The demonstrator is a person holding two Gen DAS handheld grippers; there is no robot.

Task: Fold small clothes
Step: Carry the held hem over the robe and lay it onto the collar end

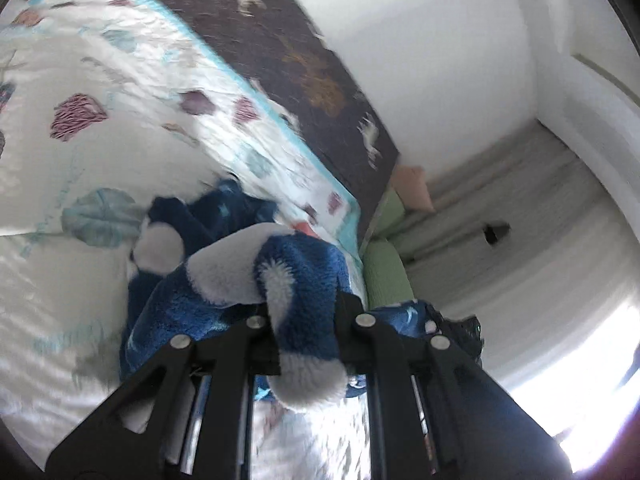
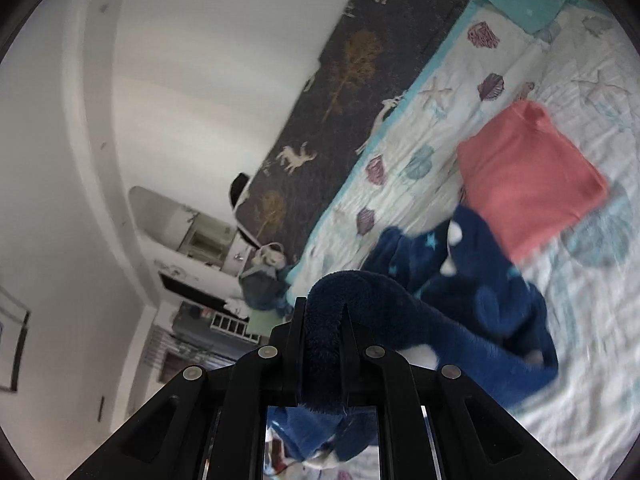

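Two grippers grip one blue fleece garment [image 1: 224, 300] over the bed [image 1: 80, 128]. Lower centre of the left wrist view, the left gripper [image 1: 304, 312] has its fingers pinched shut on a white-patched fold. Lower centre of the right wrist view, the right gripper [image 2: 324, 320] is clamped on a dark edge; a folded coral garment [image 2: 528, 176] lies upper right.

Mounted low behind each pair of fingers, looking forward and slightly down, close over the bed [image 1: 80, 152]. Left wrist view: tilted, dark headboard [image 1: 280, 40] running toward 1 o'clock. Right wrist view: headboard toward 12 o'clock. Shared: blue fleece garment [image 1: 304, 272], quilt, headboard, white wall [image 2: 200, 80].
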